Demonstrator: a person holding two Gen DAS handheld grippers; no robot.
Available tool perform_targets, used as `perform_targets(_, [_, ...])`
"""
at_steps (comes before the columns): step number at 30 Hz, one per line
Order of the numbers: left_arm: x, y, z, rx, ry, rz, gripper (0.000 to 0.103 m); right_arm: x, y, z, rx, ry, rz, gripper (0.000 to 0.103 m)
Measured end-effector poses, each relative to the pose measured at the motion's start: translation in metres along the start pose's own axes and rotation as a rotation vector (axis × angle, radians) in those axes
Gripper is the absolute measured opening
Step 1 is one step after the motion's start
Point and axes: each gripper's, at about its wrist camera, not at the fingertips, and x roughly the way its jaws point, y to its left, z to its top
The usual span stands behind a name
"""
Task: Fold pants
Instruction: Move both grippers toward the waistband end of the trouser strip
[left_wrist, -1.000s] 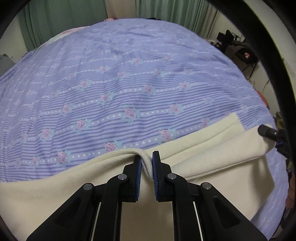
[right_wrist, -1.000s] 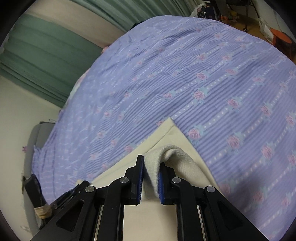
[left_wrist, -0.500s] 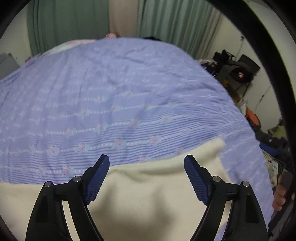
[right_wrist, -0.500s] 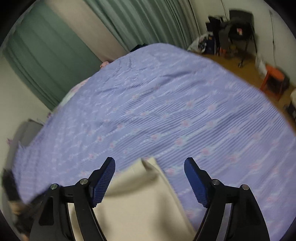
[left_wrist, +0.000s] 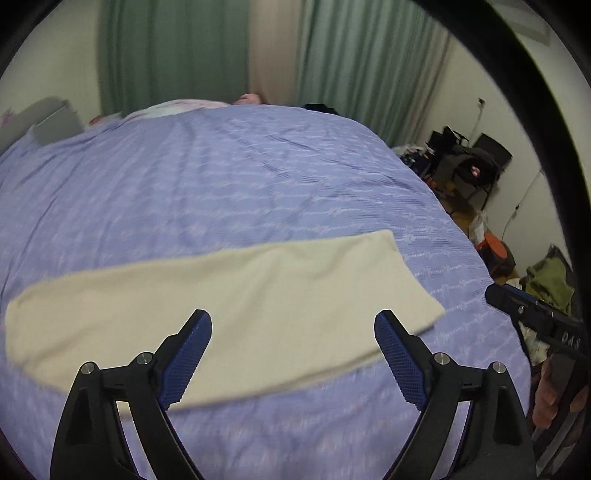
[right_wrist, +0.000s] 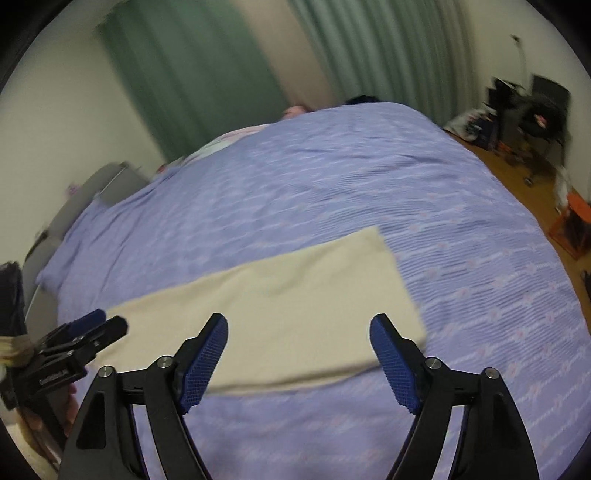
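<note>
Green curtains (left_wrist: 177, 55) hang along the far wall of a bedroom, and a wide bed takes up most of both views, covered by a purple bedspread (left_wrist: 240, 192) with rows of small pale flowers. At the far end of the bed something pink and white shows just above the cover, too blurred to make out. To the right of the bed the wooden floor (right_wrist: 517, 173) holds dark clutter, with an orange crate (right_wrist: 570, 225) standing against the wall. The cream pants (left_wrist: 229, 306) lie flat on the bedspread near its front edge, folded into one long band that runs from the left side across to the right, its right end cut square. The left gripper (left_wrist: 293, 356) hangs above the near edge of the pants with its blue pads spread wide apart; its jaws have just been opening, and nothing sits between them, the cloth lying well below. The right gripper (right_wrist: 299, 360) is in the same state over the right half of the band, its jaws also just opened wide, clear of the fabric and holding nothing. Each tool shows at the edge of the other's view, black with blue tips, beside the bed.
</note>
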Motion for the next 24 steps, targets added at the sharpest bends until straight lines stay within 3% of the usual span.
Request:
perform_targets(6, [-0.069,0.069,-0.035,-0.152,-0.014,0.035,0.091,-0.028,0.096,-0.033,-0.17,0.032,0.088,0.084])
perform_targets(10, [-0.115,0.139,-0.054,-0.248,-0.052,0.099,0.092,-0.033,0.163,-0.054,-0.203,0.072,0.172,0.084])
perform_targets(14, [-0.153,0.223,-0.075,-0.33,-0.073,0.146,0.094,-0.031,0.233,-0.077,-0.236,0.085,0.197,0.084])
perform_targets(19, [-0.167,0.321,-0.101,-0.378,-0.037,0.186,0.095,-0.01,0.316,-0.107,-0.273,0.111,0.158,0.084])
perform_targets(24, [-0.151,0.406,-0.126,-0.409,0.028,0.177,0.095,0.035,0.383,-0.14,-0.231,0.177,0.135,0.084])
